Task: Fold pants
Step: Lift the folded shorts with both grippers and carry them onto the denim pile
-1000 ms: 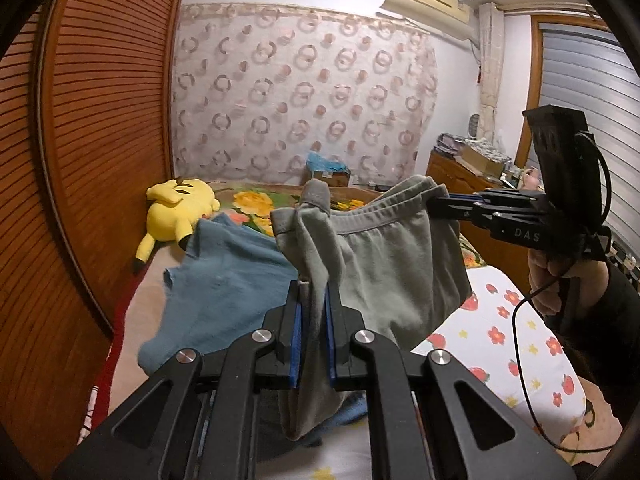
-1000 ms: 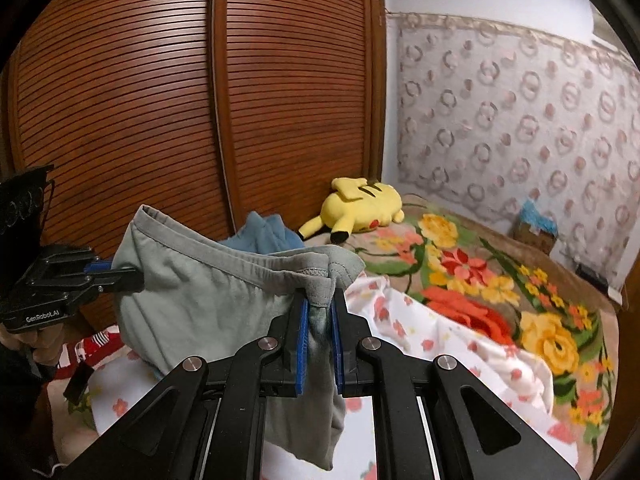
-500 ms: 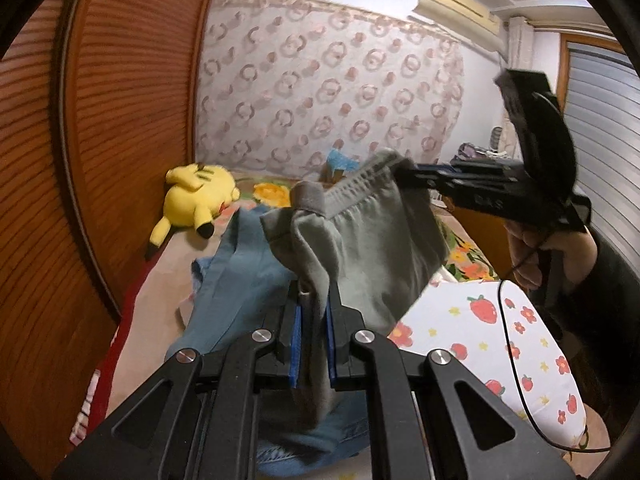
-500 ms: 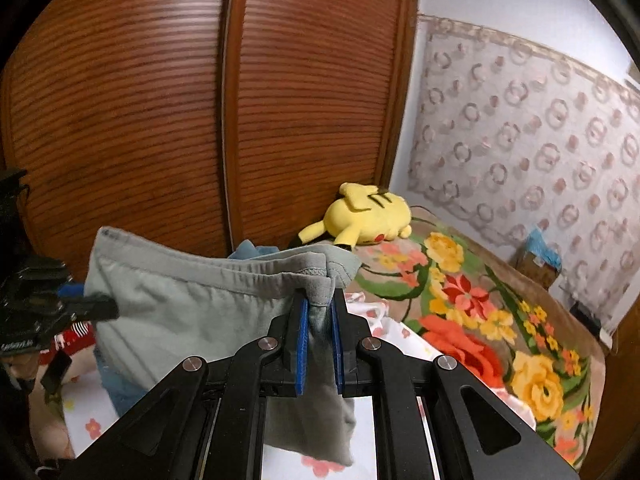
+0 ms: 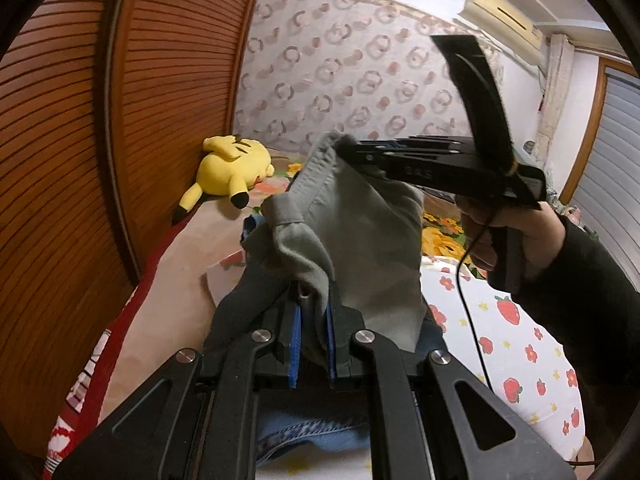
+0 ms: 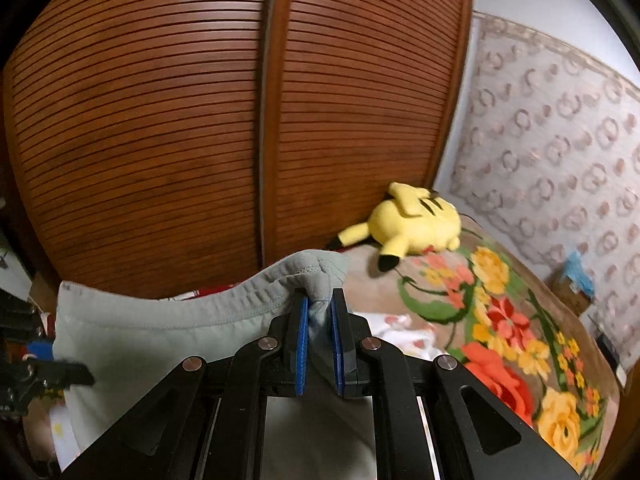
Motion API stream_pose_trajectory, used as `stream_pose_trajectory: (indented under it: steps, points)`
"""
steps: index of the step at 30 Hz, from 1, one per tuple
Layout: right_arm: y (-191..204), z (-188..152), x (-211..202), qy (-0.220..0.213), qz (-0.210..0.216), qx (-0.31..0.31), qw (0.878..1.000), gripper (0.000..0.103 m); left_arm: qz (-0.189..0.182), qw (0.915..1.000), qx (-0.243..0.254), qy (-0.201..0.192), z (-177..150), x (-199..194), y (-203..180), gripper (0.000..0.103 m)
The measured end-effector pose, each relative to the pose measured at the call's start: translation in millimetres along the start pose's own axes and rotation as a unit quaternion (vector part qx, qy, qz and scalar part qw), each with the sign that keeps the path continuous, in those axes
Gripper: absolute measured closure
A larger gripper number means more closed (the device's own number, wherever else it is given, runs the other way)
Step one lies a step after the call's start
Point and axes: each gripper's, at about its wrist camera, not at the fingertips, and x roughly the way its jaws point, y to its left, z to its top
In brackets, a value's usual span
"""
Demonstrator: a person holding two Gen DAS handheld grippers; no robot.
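Tool pads on your left tool [image 5: 311, 336] pinch one end of the grey pants [image 5: 360, 248] waistband; your right tool [image 6: 319, 338] grips the other end, so the garment hangs in the air between them above the bed [image 5: 168, 276]. At 6 o'clock under the left tool lies blue denim [image 5: 304, 432]. A yellow plush toy [image 6: 416, 220] rests at 1 o'clock from the right tool, beside the slatted wooden doors [image 6: 200, 120]
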Motion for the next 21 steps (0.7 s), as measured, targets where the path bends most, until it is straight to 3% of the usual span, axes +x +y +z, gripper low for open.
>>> stream_pose_trajectory:
  steps: [3, 6, 8, 10, 12, 21]
  points:
    - [-4, -6, 11, 0.008, 0.003, -0.001, 1.000, 0.092, 0.012, 0.9998, -0.005, 0.011, -7, 4, 3, 0.092]
    - [-12, -11, 11, 0.010, 0.004, 0.017, 1.000, 0.085, 0.018, 0.9995, -0.010, 0.022, -8, 7, 6, 0.086]
    - [-19, -13, 4, 0.003, 0.006, 0.033, 0.999, 0.077, 0.028, 0.9995, -0.006, 0.017, -7, 4, 6, 0.079]
    - [-24, -16, -9, -0.004, -0.002, 0.042, 0.999, 0.076, 0.041, 0.9991, -0.002, 0.005, -4, -3, 6, 0.063]
    - [-26, -22, -22, -0.009, -0.004, 0.049, 0.999, 0.075, 0.040, 0.9992, 0.001, -0.004, 0, -6, 8, 0.056]
    - [-18, -59, -55, -0.006, 0.018, 0.086, 0.996, 0.076, 0.022, 0.9991, 0.035, 0.008, 8, 12, -14, 0.055]
